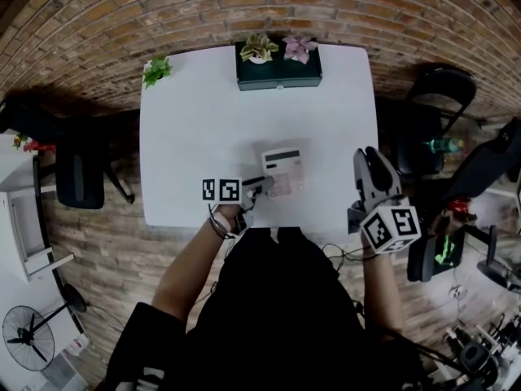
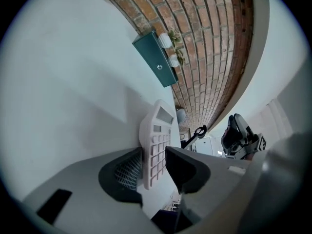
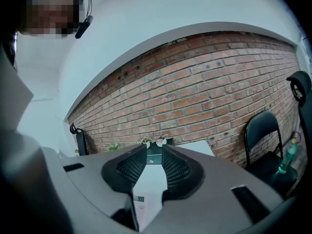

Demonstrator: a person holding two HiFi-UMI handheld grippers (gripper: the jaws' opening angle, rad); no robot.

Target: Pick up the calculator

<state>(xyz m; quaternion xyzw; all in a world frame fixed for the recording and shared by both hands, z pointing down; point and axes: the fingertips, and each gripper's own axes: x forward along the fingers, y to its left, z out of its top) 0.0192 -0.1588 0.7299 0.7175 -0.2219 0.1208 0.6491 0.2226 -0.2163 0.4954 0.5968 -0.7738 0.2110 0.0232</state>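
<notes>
On the white table [image 1: 195, 120], near its front edge, calculator [image 1: 284, 171] sits with its near end pinched between left gripper [image 1: 259, 184] jaws. Right gripper [image 1: 368, 158] is well apart to the right, jaws spread, nothing between them.

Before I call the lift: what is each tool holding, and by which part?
Left tool pinches the calculator by its near-left corner, across back and key face. Right tool holds nothing.

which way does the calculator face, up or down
Face up: the calculator shows its display and keys in the head view.
</notes>
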